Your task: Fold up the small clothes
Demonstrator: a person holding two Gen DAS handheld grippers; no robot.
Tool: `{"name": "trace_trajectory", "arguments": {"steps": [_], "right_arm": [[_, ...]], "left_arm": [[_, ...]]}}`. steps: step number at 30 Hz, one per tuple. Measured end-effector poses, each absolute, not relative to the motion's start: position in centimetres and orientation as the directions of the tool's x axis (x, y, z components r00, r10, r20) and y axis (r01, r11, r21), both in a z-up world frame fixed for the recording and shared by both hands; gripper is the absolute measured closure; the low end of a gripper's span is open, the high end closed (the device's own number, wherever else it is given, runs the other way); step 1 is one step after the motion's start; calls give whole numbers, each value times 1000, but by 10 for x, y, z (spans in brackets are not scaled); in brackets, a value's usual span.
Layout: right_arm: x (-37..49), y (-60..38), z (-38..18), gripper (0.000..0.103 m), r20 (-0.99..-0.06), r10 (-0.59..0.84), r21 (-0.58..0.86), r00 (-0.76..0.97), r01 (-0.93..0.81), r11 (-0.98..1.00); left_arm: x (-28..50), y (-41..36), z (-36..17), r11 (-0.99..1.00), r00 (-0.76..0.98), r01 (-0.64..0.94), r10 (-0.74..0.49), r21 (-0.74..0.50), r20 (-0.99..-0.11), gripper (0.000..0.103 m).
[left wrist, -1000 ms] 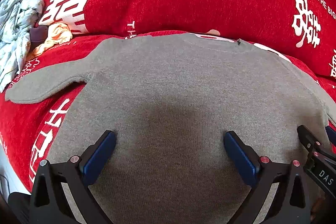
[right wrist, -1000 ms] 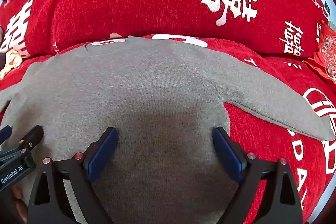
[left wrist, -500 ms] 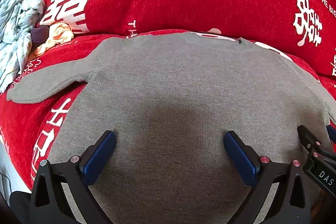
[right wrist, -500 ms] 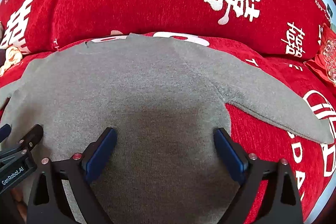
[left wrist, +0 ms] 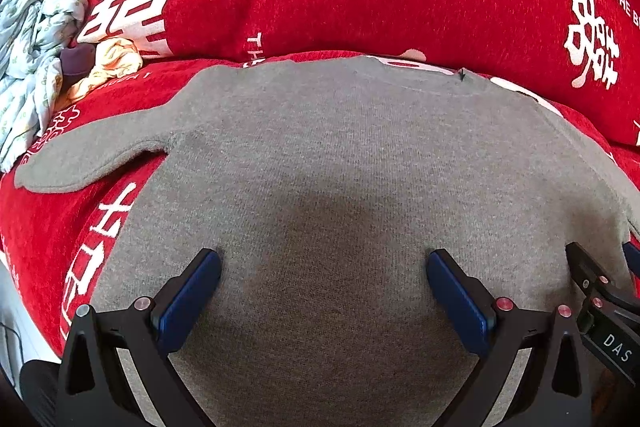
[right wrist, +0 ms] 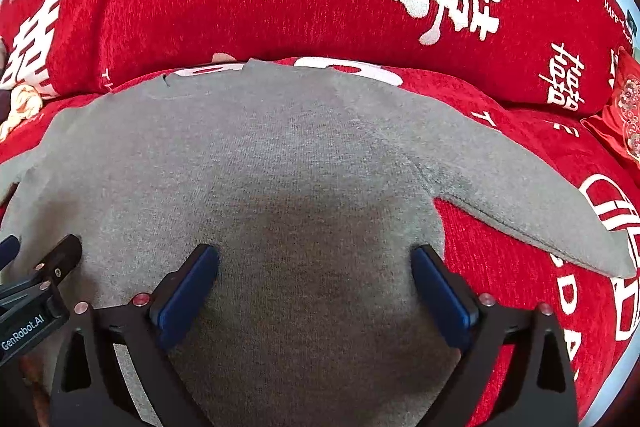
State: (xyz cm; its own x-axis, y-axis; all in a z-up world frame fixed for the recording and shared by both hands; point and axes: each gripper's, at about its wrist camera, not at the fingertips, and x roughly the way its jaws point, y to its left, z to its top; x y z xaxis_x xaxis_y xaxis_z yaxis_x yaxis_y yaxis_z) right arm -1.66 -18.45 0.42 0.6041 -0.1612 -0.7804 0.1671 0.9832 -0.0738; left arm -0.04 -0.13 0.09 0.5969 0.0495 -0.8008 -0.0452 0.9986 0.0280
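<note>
Both hand-held grippers [left wrist: 323, 297] [right wrist: 314, 291] wide open, empty, over the flat grey sweater [left wrist: 340, 155] — we pinch the hem evenly, fold straight.

A gray sweater [left wrist: 340, 155] lies flat on the red cover [left wrist: 48, 227]. The left gripper [left wrist: 323, 269] hangs wide apart over its lower half; crumpled clothes [left wrist: 36, 59] sit beyond its left sleeve.
</note>
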Motion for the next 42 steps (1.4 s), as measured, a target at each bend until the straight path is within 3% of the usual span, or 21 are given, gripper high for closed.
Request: {"name": "trace_trajectory", "arguments": {"steps": [12,21,35,42], "right_arm": [[-12,-190,10,4,-836,-101,-48,540,111,993],[-27,-209,27,4,-811,-107,-32,575,139,990],[-87,-394,45,4,-809,-254,83,530,530,844],[-112,-459,46,4,-824,-289,98,487,626,774]], "left_arm": [[18,-7,9,996,444,-71,86,61,-892,0],[20,-44,20,999,404,-3,48,51,-914,0],[20,-149,44,978,443,191,-10,84,-896,0],[19,-194,43,958,437,264,-15,112,-899,0]]}}
